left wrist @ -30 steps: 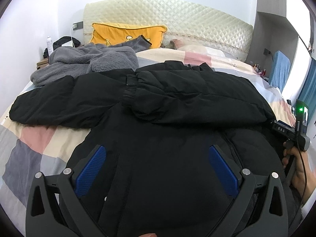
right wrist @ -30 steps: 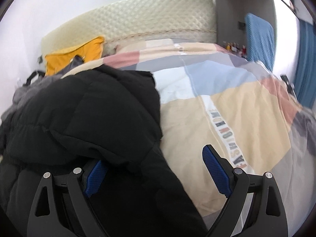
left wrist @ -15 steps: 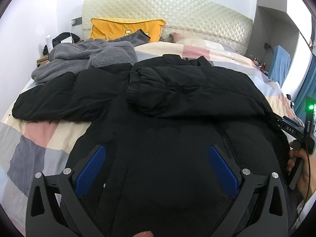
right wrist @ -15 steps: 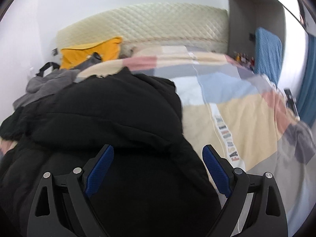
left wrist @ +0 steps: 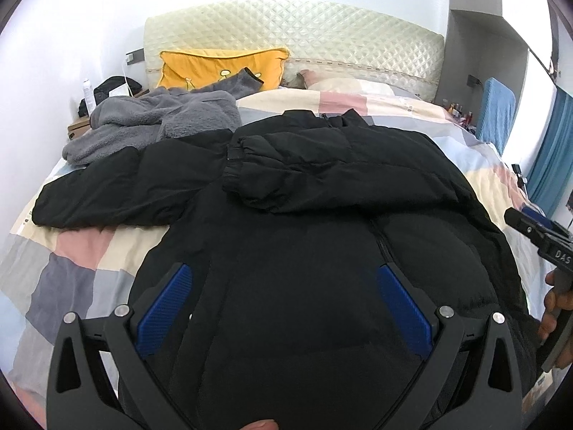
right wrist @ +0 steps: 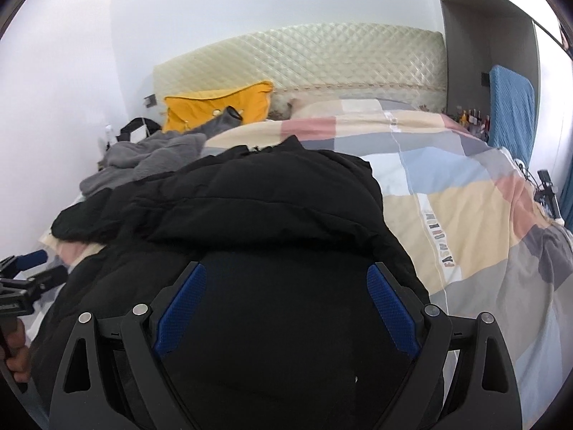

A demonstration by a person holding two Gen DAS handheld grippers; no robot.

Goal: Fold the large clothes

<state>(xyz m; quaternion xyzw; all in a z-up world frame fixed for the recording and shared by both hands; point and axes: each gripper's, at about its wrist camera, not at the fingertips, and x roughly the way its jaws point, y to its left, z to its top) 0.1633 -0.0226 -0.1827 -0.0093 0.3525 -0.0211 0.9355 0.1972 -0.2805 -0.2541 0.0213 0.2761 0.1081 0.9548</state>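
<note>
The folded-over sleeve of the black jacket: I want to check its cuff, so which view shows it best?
The left wrist view: the sleeve lies across the black jacket with its cuff visible. The right wrist view shows only the sleeve's bulk; its cuff is hidden.

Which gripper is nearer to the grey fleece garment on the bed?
Left. The left gripper hovers over the black jacket on the side of the grey fleece; the right gripper is beyond it, at the jacket's opposite edge.
</note>
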